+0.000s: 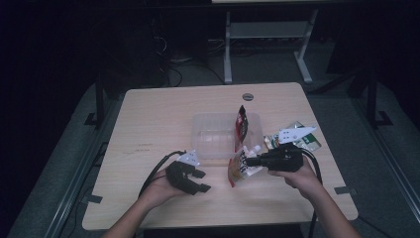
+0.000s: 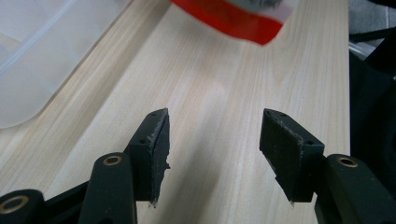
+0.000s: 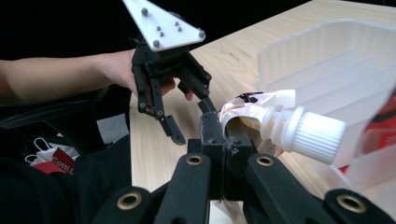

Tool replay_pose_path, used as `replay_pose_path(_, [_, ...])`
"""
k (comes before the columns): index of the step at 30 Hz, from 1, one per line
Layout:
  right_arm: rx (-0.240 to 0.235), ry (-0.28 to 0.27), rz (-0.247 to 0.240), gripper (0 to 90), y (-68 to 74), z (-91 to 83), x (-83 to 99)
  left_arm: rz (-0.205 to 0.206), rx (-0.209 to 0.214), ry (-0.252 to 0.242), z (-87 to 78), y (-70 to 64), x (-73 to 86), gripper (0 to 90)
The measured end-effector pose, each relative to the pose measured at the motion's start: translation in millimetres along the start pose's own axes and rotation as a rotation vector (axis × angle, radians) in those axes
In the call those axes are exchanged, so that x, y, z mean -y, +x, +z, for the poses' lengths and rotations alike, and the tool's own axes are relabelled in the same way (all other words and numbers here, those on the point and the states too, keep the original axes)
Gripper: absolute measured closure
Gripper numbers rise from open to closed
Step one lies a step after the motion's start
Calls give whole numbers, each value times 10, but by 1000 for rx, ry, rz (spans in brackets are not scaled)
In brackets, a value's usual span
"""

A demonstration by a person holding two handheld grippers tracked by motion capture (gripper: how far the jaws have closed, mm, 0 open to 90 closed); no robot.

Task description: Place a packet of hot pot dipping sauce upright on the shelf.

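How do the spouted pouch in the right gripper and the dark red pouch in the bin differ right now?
The spouted pouch is clamped in the right gripper in front of the clear bin; the dark red pouch stands upright inside the bin, untouched. The spouted pouch has a white screw cap and a light body with a red bottom edge; the other looks mostly dark red. Both are soft packets.

Bin at mid-tabletop, pouch held just before it, grippers to either side.

On the tabletop [image 1: 148, 119] the plastic bin [image 1: 213, 136] sits near the middle, with a tall packet [image 1: 241, 124] standing in its right part. Just before the bin's right front corner, the spouted pouch [image 1: 240, 168] hangs in the right gripper [image 1: 251, 161], above the tabletop. The left gripper [image 1: 199, 181] lies to the left of the pouch, well apart from it, before the bin's left corner. A flat packet [image 1: 304, 139] lies right of the bin, behind the right gripper.
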State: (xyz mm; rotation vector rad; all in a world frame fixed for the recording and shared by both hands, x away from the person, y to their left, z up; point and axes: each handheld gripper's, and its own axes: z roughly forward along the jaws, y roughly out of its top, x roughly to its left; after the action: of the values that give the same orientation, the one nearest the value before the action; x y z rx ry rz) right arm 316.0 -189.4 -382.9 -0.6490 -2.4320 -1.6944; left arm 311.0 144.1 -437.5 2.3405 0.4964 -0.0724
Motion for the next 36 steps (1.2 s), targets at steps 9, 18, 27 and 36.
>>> replay_pose_path(9, [22, -21, -10, 894, -21, -161, -30, 8, 2, 16, 21, -7, 6, 418])
replay_pose_path(18, [43, -17, -29, 894, -42, -272, -112, 10, 11, 20, 37, -16, 4, 414])
replay_pose_path(27, [77, -46, -32, 894, -101, -479, -202, 17, 15, 31, 67, -39, 0, 414])
replay_pose_path(36, [100, -65, -23, 894, -222, -614, -269, 17, 18, 35, 79, -39, 7, 414])
